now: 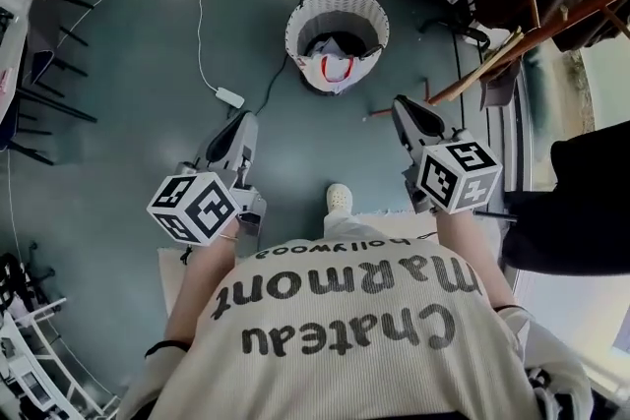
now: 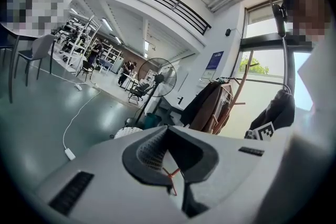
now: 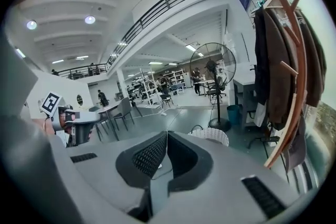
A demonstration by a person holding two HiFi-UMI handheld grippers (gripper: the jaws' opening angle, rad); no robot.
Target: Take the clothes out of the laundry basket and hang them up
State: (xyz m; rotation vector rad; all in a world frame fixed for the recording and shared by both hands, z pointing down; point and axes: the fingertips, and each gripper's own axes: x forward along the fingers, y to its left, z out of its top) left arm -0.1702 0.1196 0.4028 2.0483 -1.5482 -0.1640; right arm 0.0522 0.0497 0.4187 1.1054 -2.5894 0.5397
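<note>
Facing the laundry basket on the floor ahead, well apart from both claws, with a dark garment and a white item with red loops heaped inside. Holding the left claw out on the left, pressed together on nothing, and the right claw out on the right, likewise closed and empty, both aimed toward the basket and slightly downward. Noting a wooden coat rack off to the right, already hung with dark coats, and a white cord with a power strip lying on the floor to the left of the basket. Judging this as the opening step: reaching for the first piece, with nothing yet lifted out or hung. Calling next for stepping closer, lowering one claw over the rim, spreading it before meeting cloth, then pinching a fold of whichever piece lies on top and drawing it straight up, clear of the rim. Keeping the other claw free to catch a second edge, and keeping feet clear of the cord. Cannot tell whether a free hanger waits on the rack.
</note>
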